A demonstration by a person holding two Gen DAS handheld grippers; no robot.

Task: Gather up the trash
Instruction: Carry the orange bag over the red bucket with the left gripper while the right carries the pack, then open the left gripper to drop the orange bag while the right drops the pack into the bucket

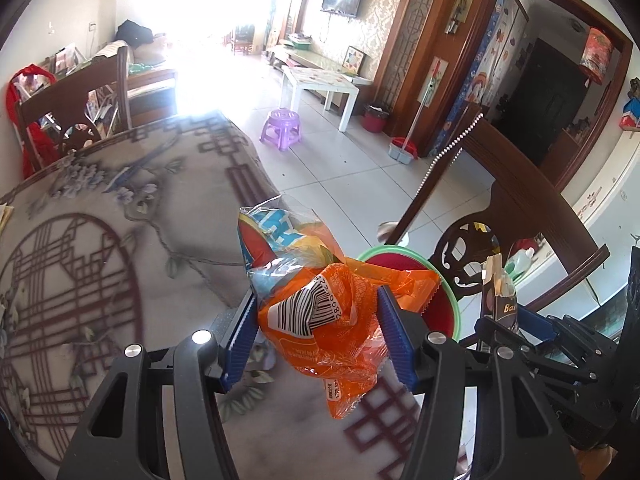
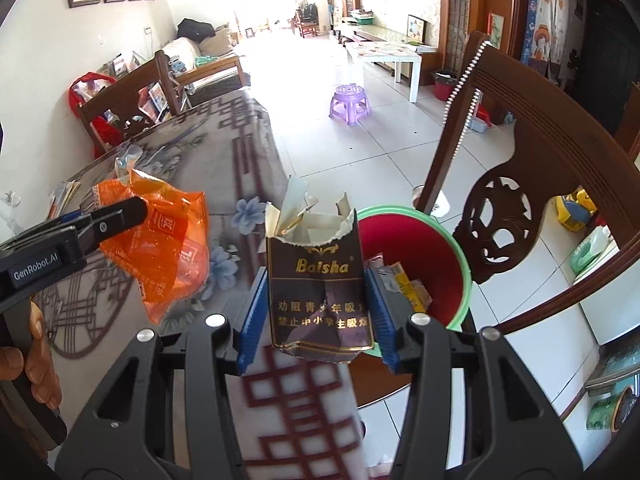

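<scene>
Two pieces of trash hung above the patterned cloth of the bench (image 2: 248, 152): the left hand-held gripper (image 1: 318, 332) clamped a crinkled orange plastic wrapper (image 1: 324, 320), the right hand-held gripper (image 2: 318, 312) a torn brown cigarette pack (image 2: 318, 292). A round red bin (image 2: 416, 240) with a green rim stood just beyond, holding scraps, beside one carved wooden chair (image 2: 504, 216).

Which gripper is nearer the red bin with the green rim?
Right. The right gripper holds the Baisha cigarette pack at the red bin rim; the left gripper holds its orange wrapper farther over the table.
</scene>
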